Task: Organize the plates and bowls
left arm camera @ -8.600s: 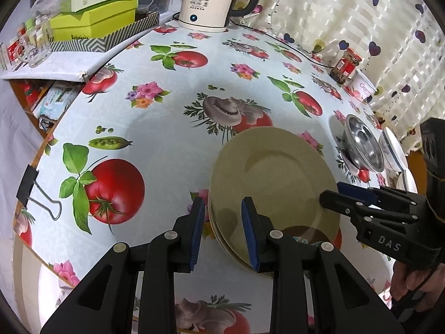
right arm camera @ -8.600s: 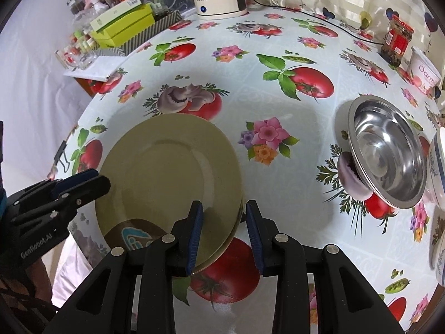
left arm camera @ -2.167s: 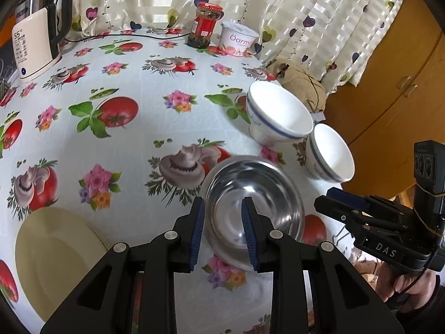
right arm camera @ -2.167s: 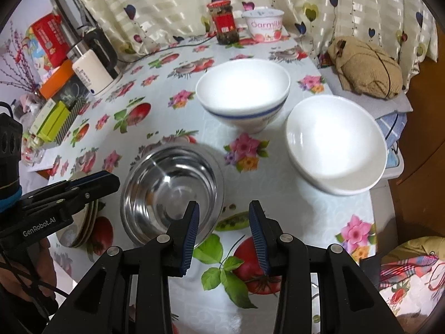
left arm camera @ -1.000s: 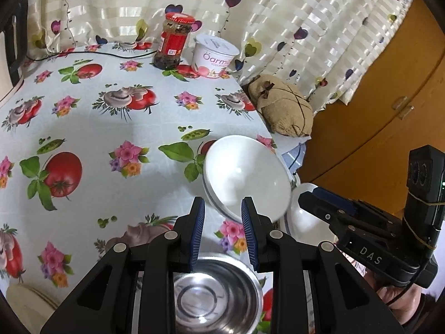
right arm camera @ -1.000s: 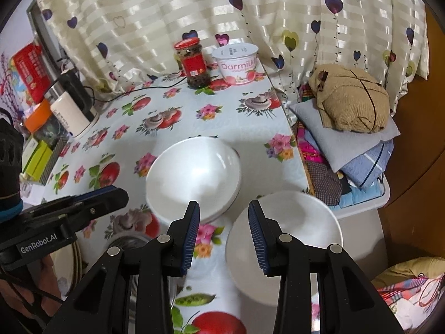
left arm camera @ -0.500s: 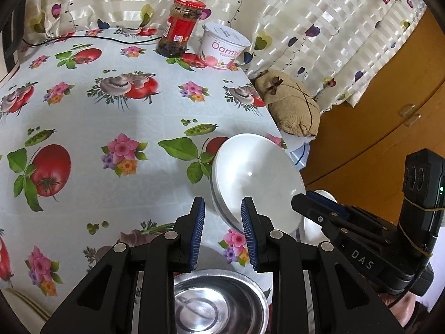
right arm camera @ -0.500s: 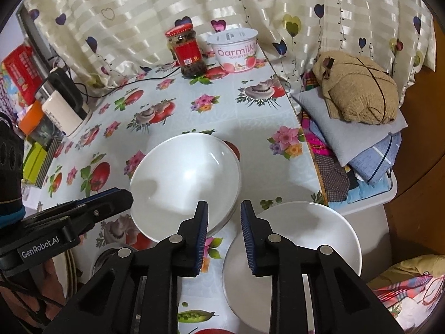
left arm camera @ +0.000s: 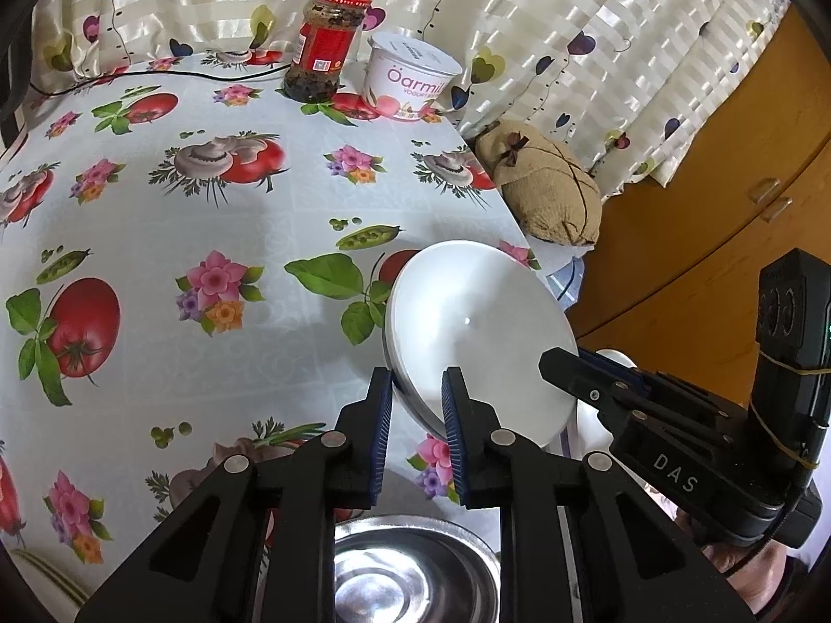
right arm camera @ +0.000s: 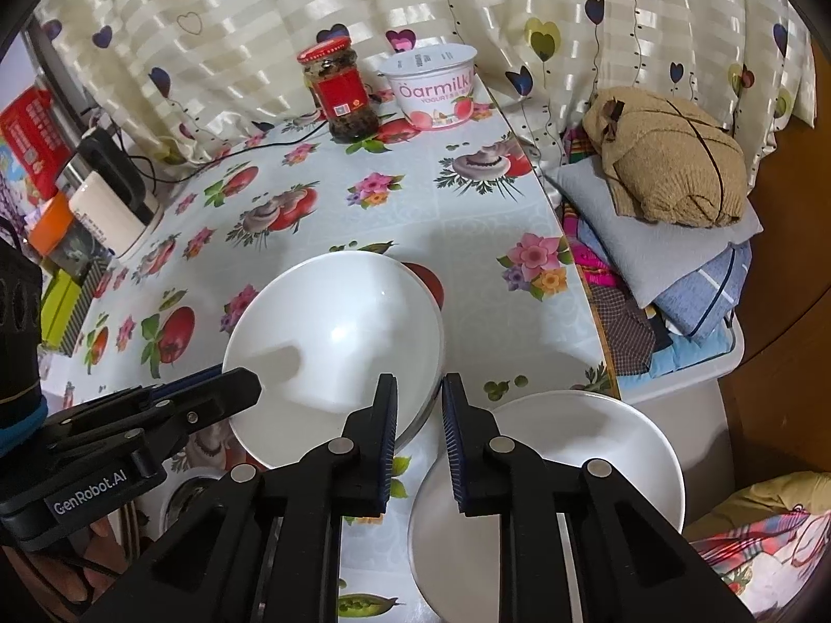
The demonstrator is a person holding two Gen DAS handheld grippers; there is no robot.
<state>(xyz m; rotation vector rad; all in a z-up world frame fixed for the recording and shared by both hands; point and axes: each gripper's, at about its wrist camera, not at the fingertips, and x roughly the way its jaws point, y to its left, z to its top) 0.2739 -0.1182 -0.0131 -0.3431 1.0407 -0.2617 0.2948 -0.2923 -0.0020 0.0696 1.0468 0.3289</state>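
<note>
Near the table's (left arm camera: 270,239) right edge, the left gripper (left arm camera: 415,405) has just been closing and pinches the near rim of the larger white bowl (left arm camera: 478,332). The right gripper (right arm camera: 418,407) clamps the same bowl's right rim. The second white bowl (right arm camera: 566,472) and steel bowl (left arm camera: 410,576) are partly hidden.

Two white bowls (right arm camera: 332,332) (right arm camera: 561,467) side by side, steel bowl (left arm camera: 410,571) nearby.

both wrist views close, angled down from opposite sides; share white bowl (left arm camera: 478,332) (right arm camera: 332,332), jar (left arm camera: 327,46) (right arm camera: 340,88).
</note>
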